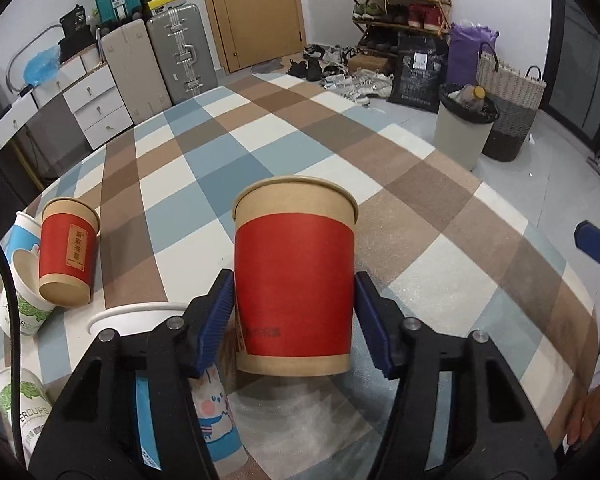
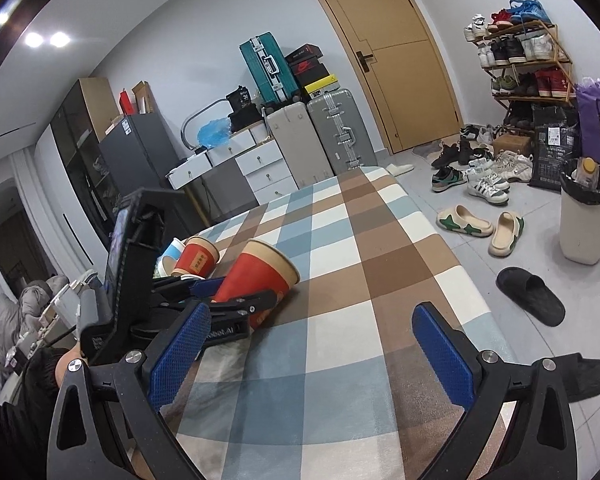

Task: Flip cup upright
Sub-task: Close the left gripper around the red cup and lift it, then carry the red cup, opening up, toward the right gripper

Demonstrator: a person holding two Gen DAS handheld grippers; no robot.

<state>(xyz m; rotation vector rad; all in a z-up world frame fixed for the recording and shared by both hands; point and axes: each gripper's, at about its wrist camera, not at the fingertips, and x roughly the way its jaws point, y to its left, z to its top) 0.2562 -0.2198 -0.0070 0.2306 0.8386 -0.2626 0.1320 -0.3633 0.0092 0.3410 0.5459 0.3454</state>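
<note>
Both grippers show only in part: the left gripper (image 1: 294, 304) has its black frame cut off by the bottom edge of its own view, and in the right wrist view its body hides much of what lies behind it. Its blue pads (image 1: 216, 320) press on either side of the red paper cup (image 1: 295, 280), closed to the cup's width, so the cup is clamped around its red band. In the left wrist view the cup's rim points away from the camera and its base hangs nearest the lens; in the right wrist view the cup (image 2: 260, 276) is tilted, mouth up and toward the door side, and whether its lower edge touches the checked tablecloth (image 2: 360, 280) cannot be told, since the pad covers that spot. The right gripper (image 2: 312, 344) hovers over the cloth with its jaws spread wide and nothing between them; only a blue tip of it (image 1: 598, 246) enters the left wrist view at the right edge. A second red cup (image 1: 69, 250) lies on its side at the table's left, leaning on white cups with green print (image 1: 24, 304) that are partly cut off. A cartoon-printed cup (image 1: 216, 412) under the left gripper is mostly hidden by the finger.
</note>
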